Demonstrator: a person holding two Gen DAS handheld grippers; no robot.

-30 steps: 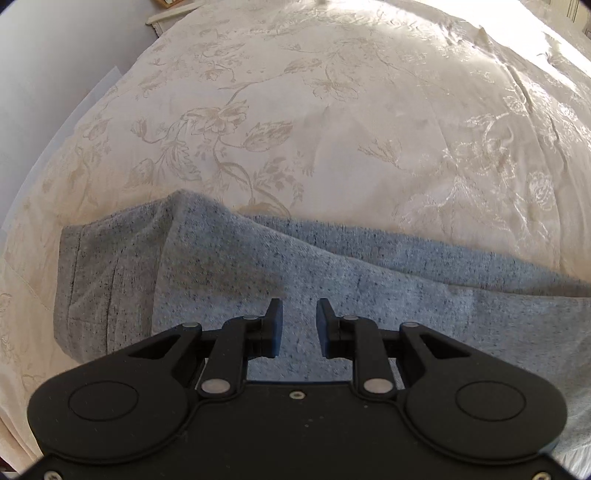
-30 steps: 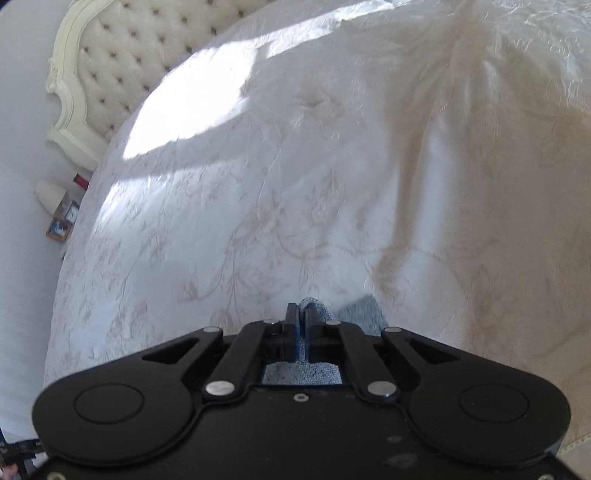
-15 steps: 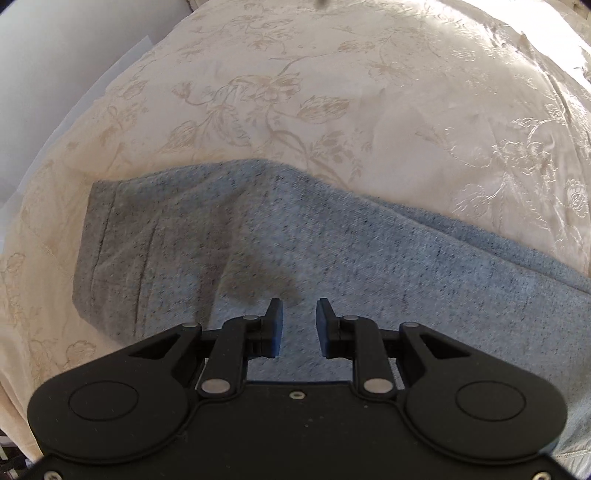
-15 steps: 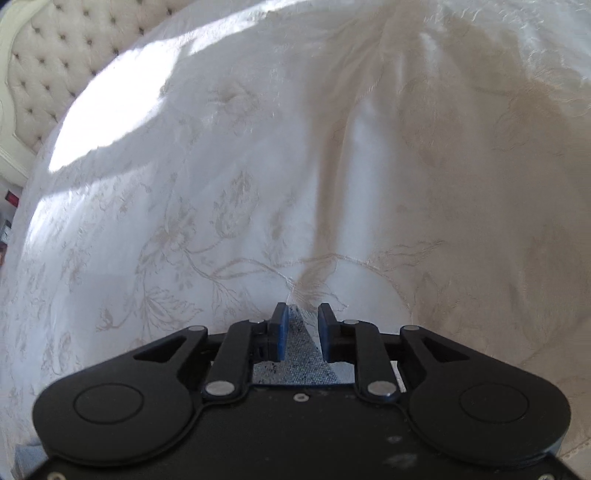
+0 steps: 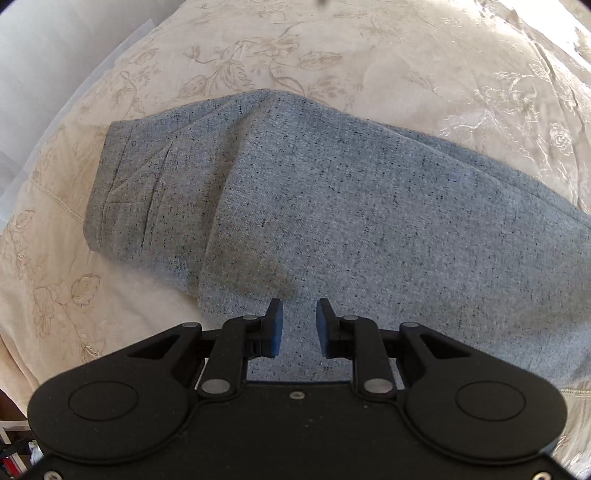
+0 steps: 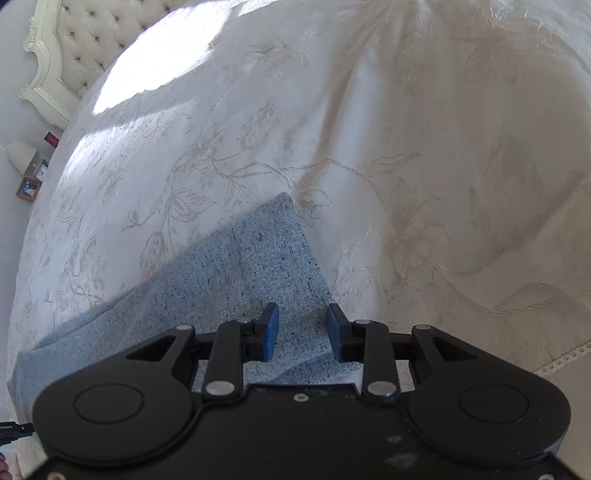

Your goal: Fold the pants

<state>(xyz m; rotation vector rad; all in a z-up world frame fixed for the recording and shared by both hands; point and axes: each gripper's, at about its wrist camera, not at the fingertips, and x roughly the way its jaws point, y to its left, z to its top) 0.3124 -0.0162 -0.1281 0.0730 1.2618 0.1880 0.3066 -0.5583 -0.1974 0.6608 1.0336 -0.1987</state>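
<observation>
Grey speckled pants (image 5: 332,206) lie flat on a cream floral bedspread (image 5: 258,48). In the left wrist view the waistband end is at the left and the legs run off to the right. My left gripper (image 5: 298,321) is open and empty, just above the near part of the pants. In the right wrist view the leg end (image 6: 258,266) of the pants lies on the bedspread (image 6: 406,147). My right gripper (image 6: 302,325) is open and empty above that leg end.
A tufted headboard (image 6: 92,33) stands at the far left of the right wrist view, with a lamp (image 6: 22,155) and a small framed picture (image 6: 27,188) beside the bed. The bed edge with a lace trim (image 6: 565,358) runs at the right.
My right gripper was shut on the pants leg end; it has opened, let go and lifted back. My left gripper has stayed open and moved up and back, so more of the pants shows.
</observation>
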